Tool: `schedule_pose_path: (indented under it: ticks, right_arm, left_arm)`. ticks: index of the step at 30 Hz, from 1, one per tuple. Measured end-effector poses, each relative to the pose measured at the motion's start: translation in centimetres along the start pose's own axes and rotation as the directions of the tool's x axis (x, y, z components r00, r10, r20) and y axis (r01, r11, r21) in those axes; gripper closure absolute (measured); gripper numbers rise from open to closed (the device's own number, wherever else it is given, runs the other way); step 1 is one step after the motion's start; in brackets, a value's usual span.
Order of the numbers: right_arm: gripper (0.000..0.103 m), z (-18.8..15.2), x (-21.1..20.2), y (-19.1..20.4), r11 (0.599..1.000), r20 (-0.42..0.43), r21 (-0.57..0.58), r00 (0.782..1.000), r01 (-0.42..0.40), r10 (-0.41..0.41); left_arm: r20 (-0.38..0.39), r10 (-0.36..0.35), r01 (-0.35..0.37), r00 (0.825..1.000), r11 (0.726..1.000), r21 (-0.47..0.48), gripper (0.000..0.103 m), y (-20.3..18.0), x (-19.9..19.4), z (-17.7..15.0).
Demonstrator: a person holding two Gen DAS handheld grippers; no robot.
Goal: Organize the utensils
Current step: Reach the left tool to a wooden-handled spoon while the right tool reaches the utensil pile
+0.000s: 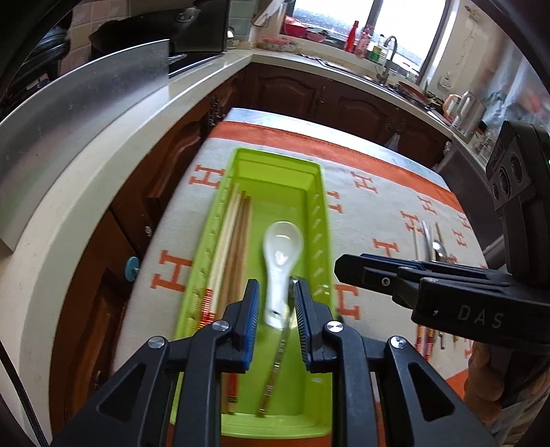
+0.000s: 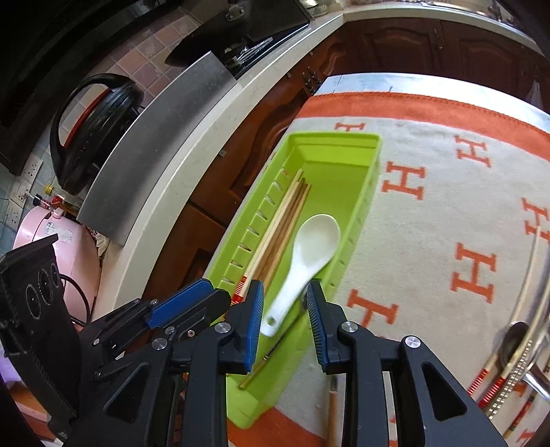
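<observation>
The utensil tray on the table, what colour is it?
The utensil tray is bright lime green, shown best in the right wrist view.

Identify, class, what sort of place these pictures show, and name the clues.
Most likely a home kitchen: a countertop over wooden cabinets, a sink faucet by the window, and a kettle. A green utensil tray sits on a cloth-covered table.

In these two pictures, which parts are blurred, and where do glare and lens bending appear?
Left wrist view: the white spoon is smeared by motion blur, the window is blown out by daylight, and the counter edge curves from fisheye distortion. Right wrist view: the spoon is softly blurred, while the green tray stays sharp.
</observation>
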State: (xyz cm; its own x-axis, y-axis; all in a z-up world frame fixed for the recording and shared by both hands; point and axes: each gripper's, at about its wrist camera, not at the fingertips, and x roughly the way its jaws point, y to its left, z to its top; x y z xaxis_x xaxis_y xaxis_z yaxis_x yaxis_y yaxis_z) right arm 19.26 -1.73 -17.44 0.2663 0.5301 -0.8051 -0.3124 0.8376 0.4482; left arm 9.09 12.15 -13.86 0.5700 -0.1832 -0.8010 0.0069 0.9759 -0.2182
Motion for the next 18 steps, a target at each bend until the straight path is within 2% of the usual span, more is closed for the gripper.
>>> schedule_pose_path:
  ticks: [5, 11, 14, 18]
  right_arm:
    - [0.076, -2.0, -3.5, -2.1, 0.999, 0.045, 0.006, 0.998, 0.044, -0.044]
    - [0.076, -4.0, -7.1, -6.1, 0.994, 0.090, 0.086, 0.993, 0.069, -0.077]
    - [0.076, -4.7, -8.9, -8.3, 0.988, 0.118, 0.134, 0.989, 0.070, -0.086]
    - [0.076, -5.9, -11.2, -10.9, 0.981, 0.154, 0.180, 0.983, 0.073, -0.101]
  left_arm:
    - [-0.018, -0.075, 0.076, 0.997, 0.997, 0.033, 0.084, -2.7, -0.7, -0.3]
    - [-0.083, -0.163, 0.167, 0.983, 0.985, 0.041, 0.084, -5.8, -1.0, -1.3]
    - [-0.117, -0.183, 0.188, 0.976, 0.982, 0.035, 0.084, -7.0, -1.0, -1.9]
    - [-0.162, -0.162, 0.164, 0.973, 0.986, -0.001, 0.084, -7.9, -0.4, -2.6]
